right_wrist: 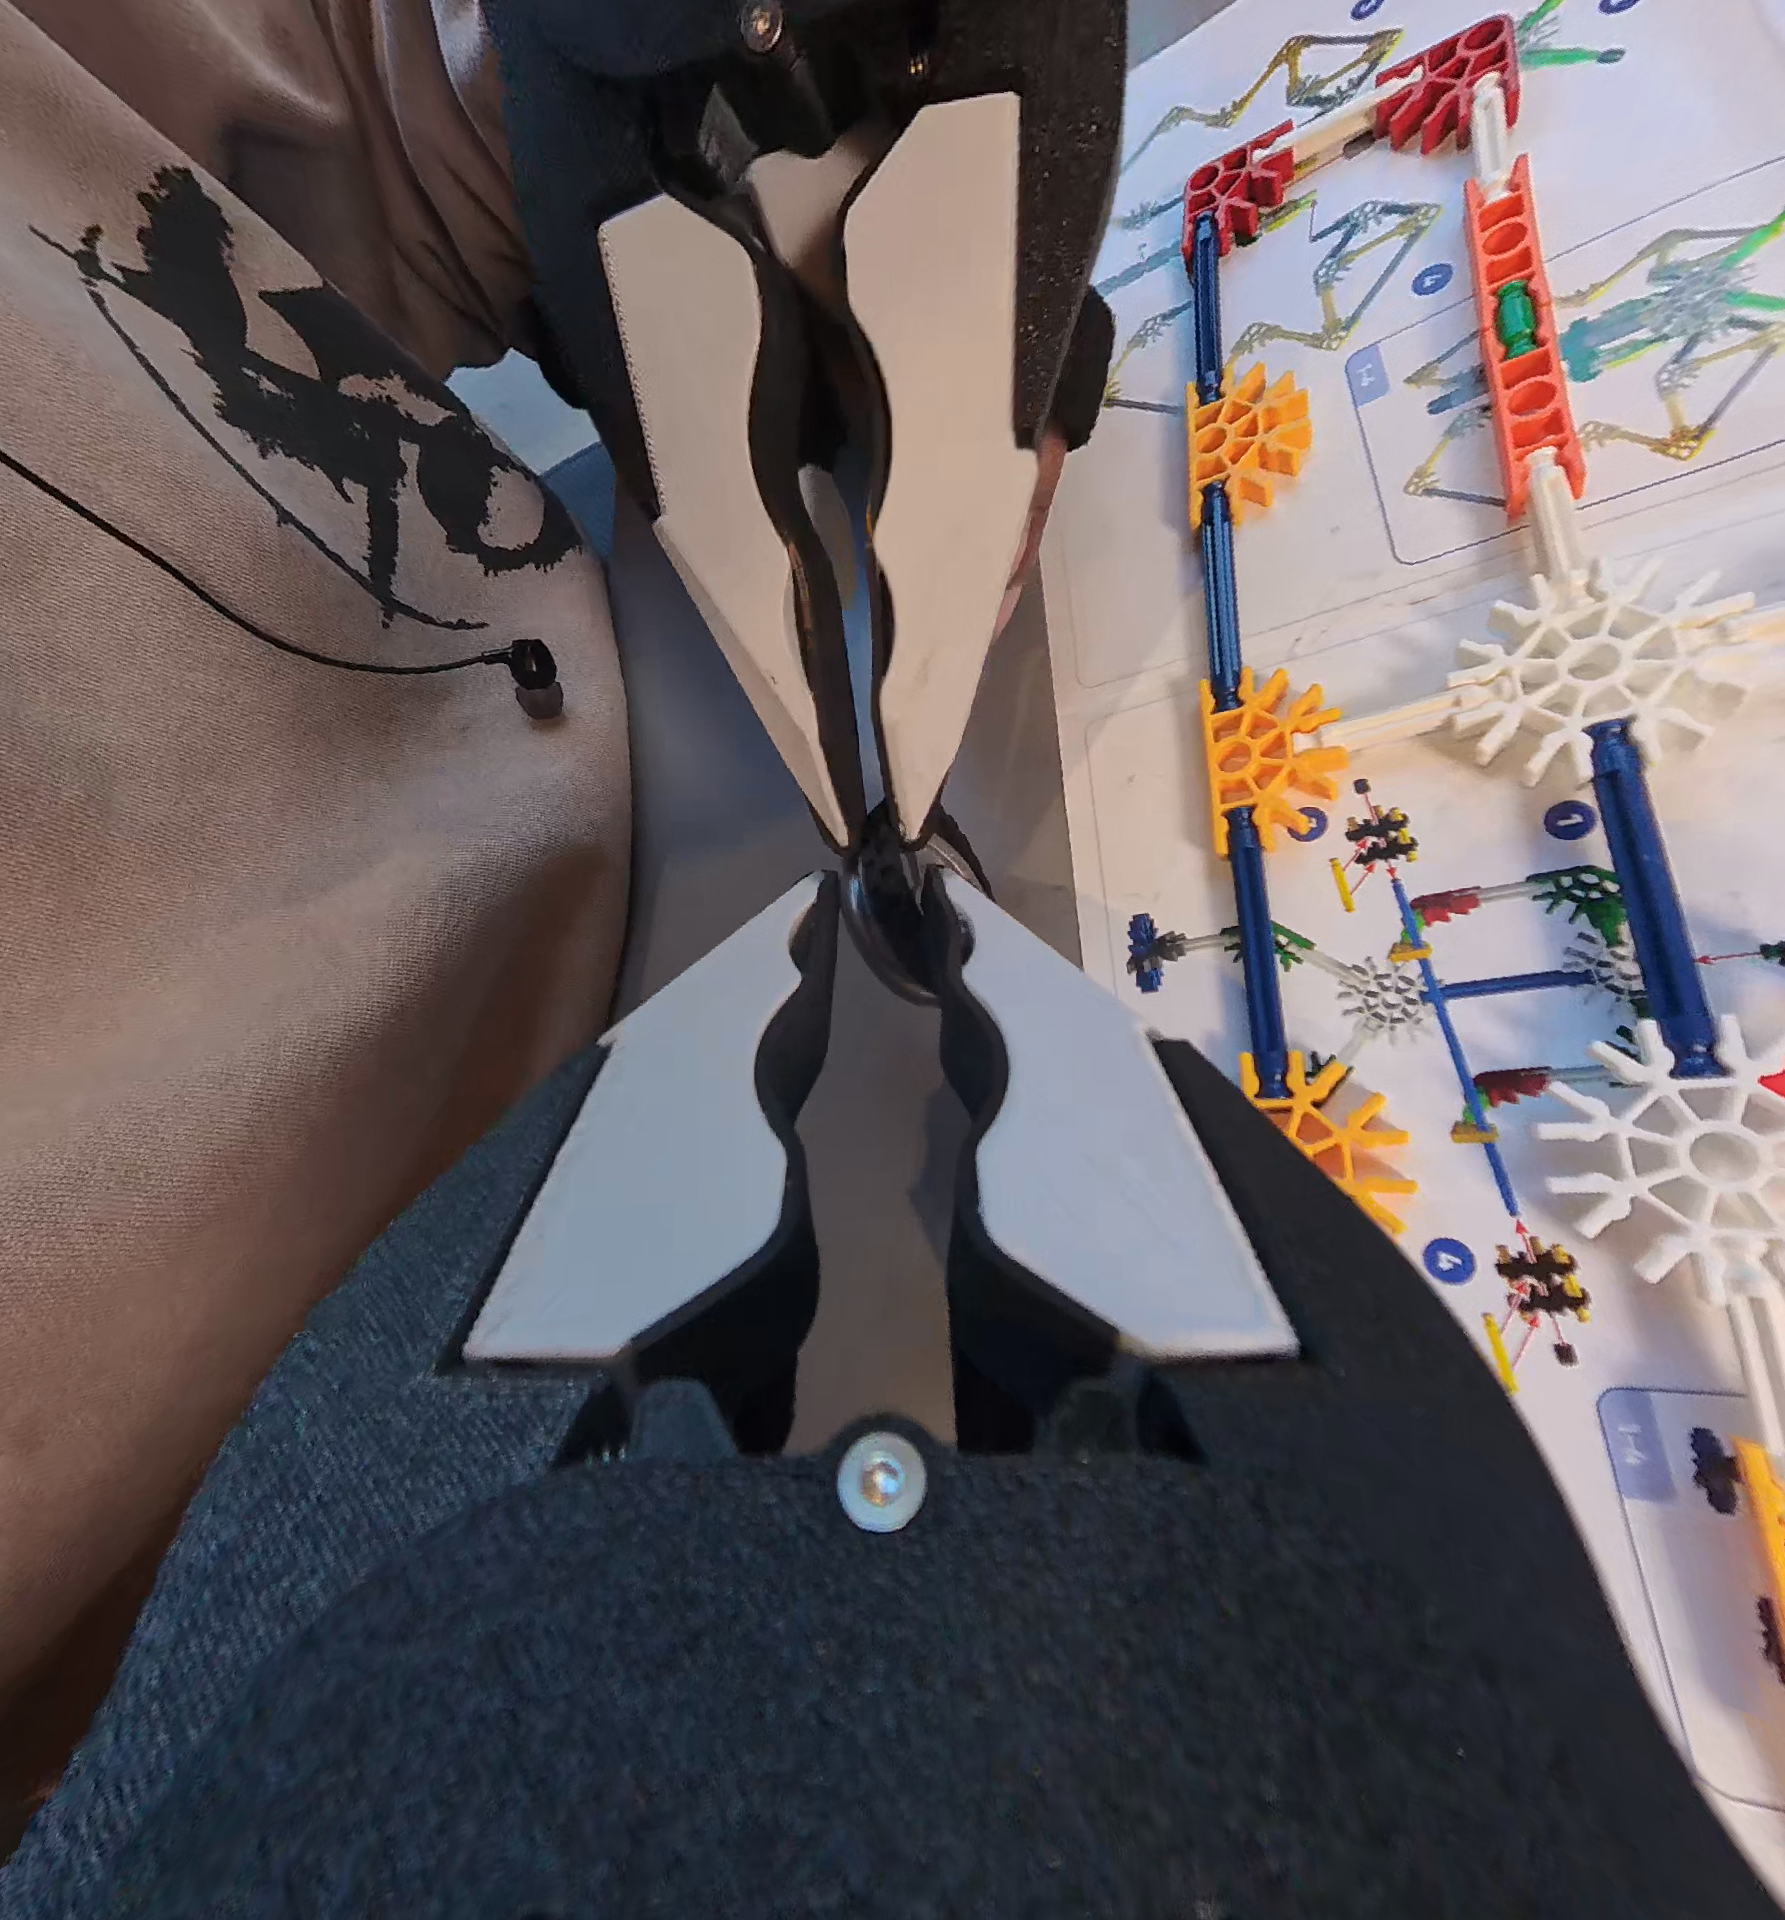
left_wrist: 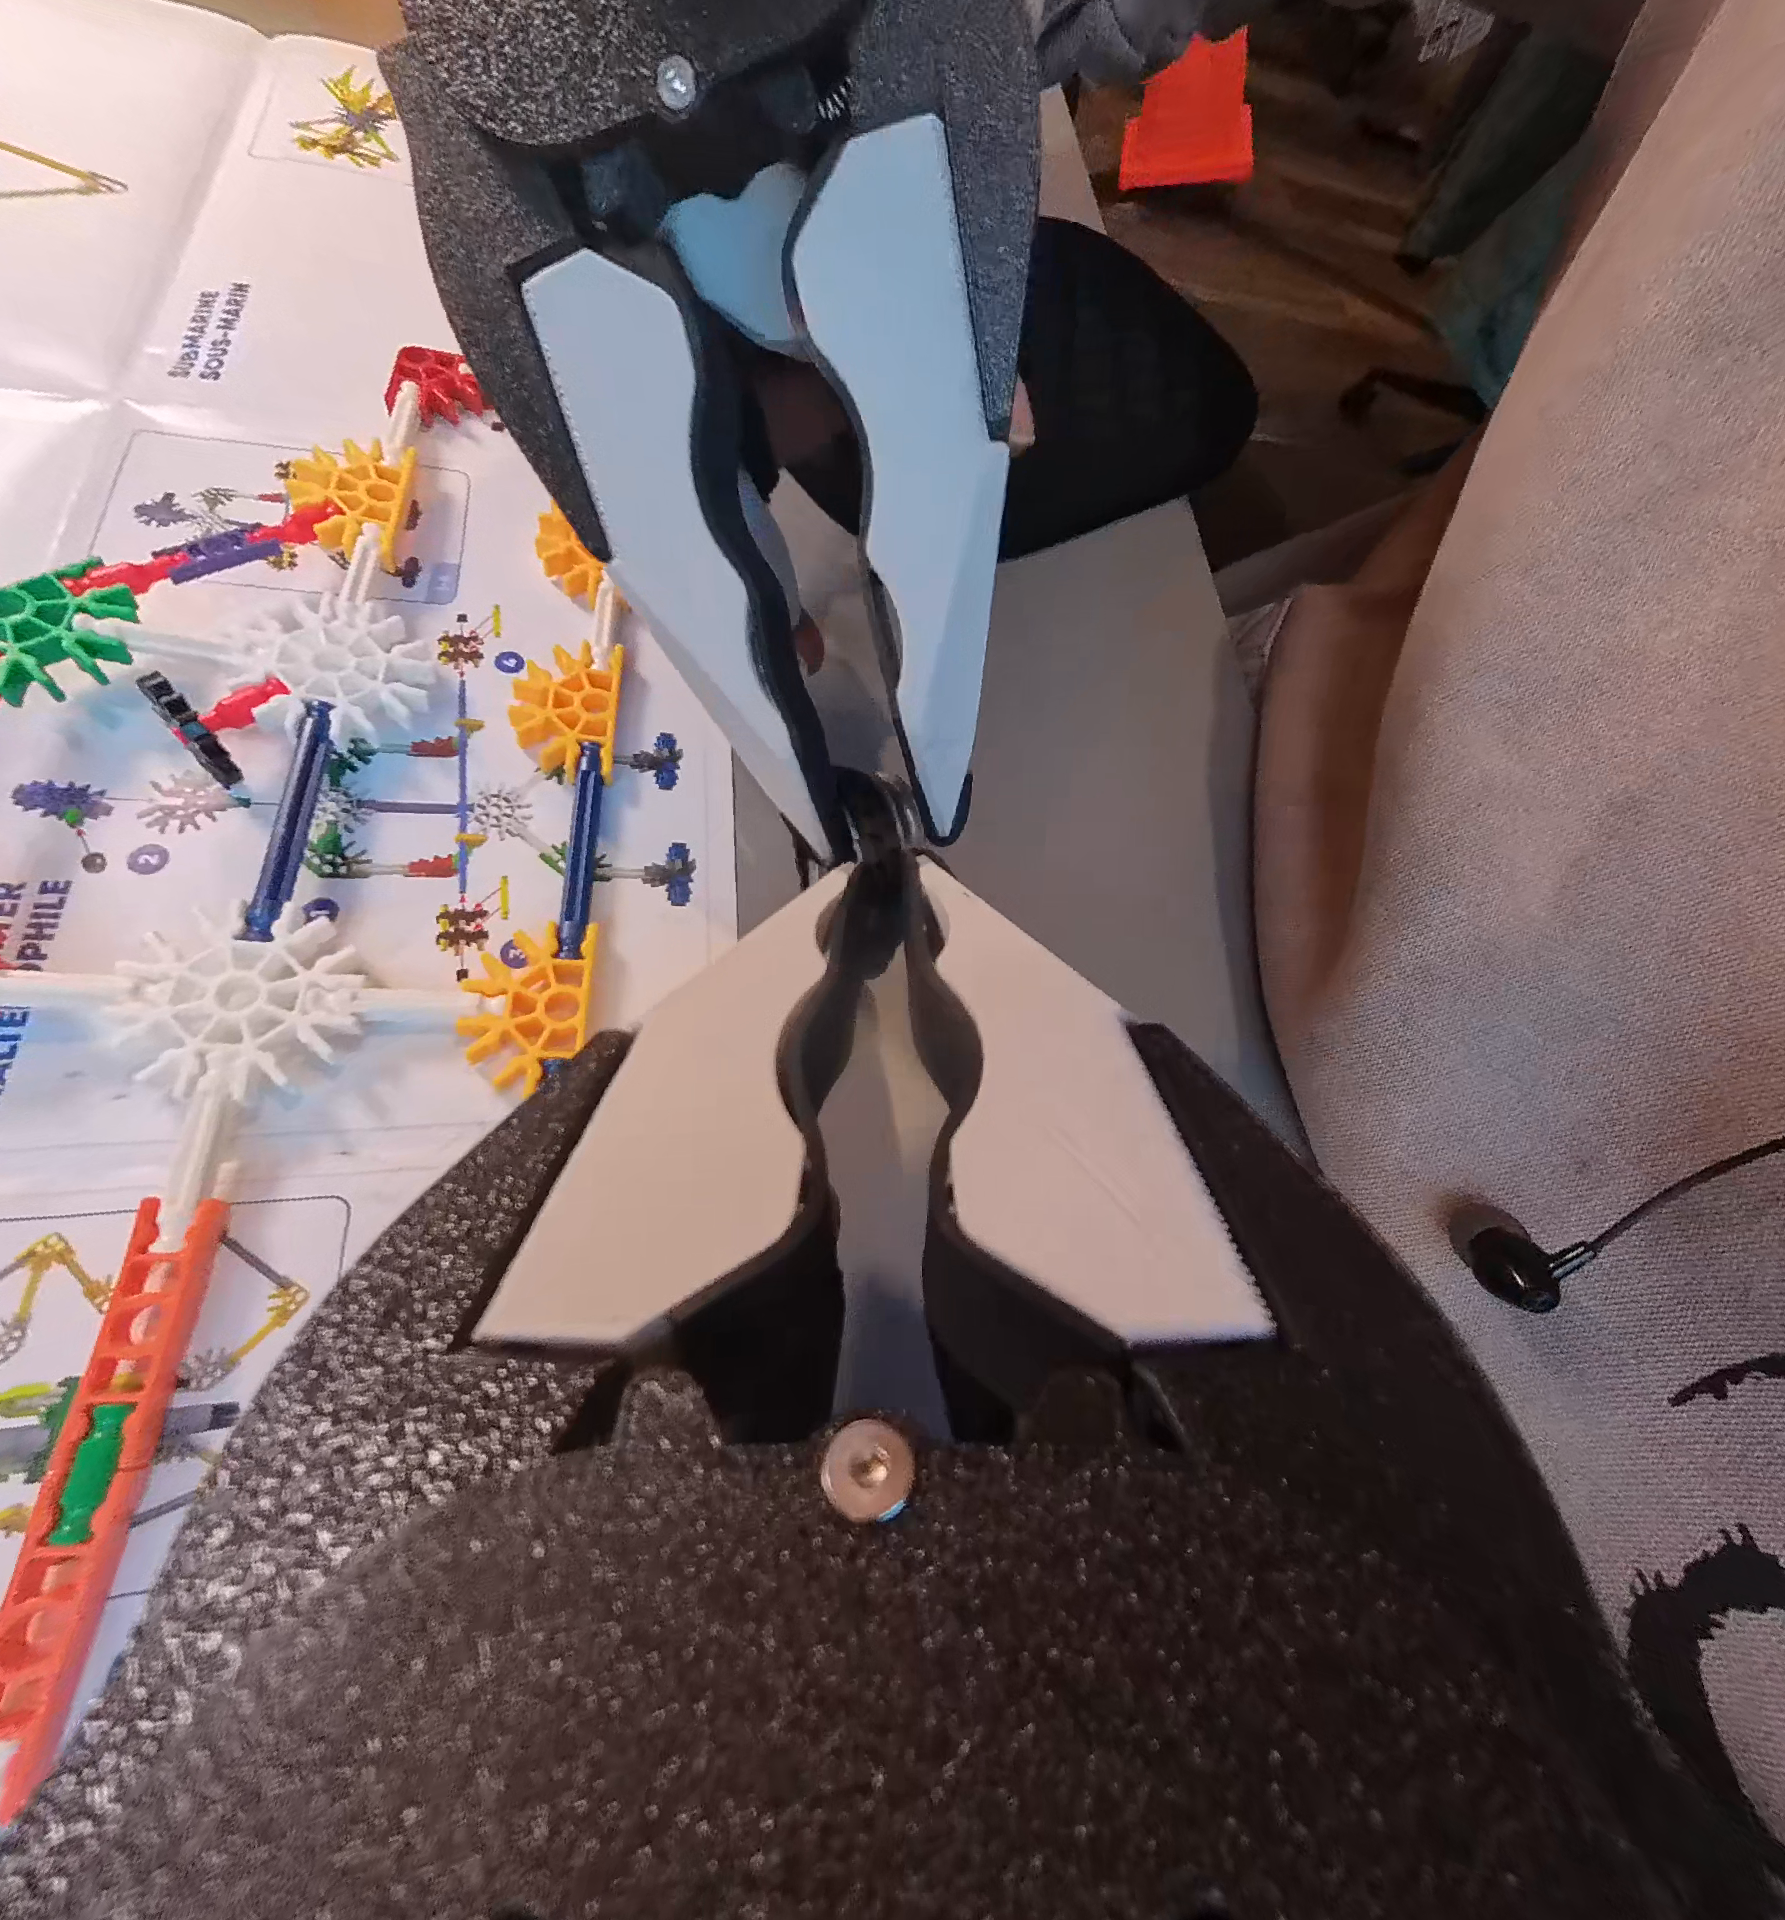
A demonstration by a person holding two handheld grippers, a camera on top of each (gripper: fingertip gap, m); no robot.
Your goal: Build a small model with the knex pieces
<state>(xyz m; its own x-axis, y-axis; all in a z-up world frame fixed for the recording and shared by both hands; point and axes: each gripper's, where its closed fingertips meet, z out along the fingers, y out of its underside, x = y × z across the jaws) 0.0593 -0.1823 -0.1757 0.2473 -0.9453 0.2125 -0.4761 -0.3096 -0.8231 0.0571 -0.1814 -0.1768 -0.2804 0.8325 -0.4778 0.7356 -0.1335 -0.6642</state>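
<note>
Tip to tip, the left gripper (left_wrist: pixel 883 883) and the right gripper (right_wrist: pixel 883 883) both pinch one small black plastic wheel-like piece (right_wrist: pixel 883 904), jaws clenched on it above the grey table edge (left_wrist: pixel 1096 727). Just beside lies a colourful rod-and-connector construction model (right_wrist: pixel 1594 665) on a white printed instruction sheet (left_wrist: pixel 244 260); a person's beige printed garment (right_wrist: pixel 244 831) flanks the other side.

Each gripper, the left gripper (left_wrist: pixel 883 868) and the right gripper (right_wrist: pixel 883 883), has a grainy black body, pale grey pointed fingers (left_wrist: pixel 1054 1143) with wavy black inner pads, and a silver screw (left_wrist: pixel 867 1470) at the base. The person wears a beige top (right_wrist: pixel 244 831) with black print.
</note>
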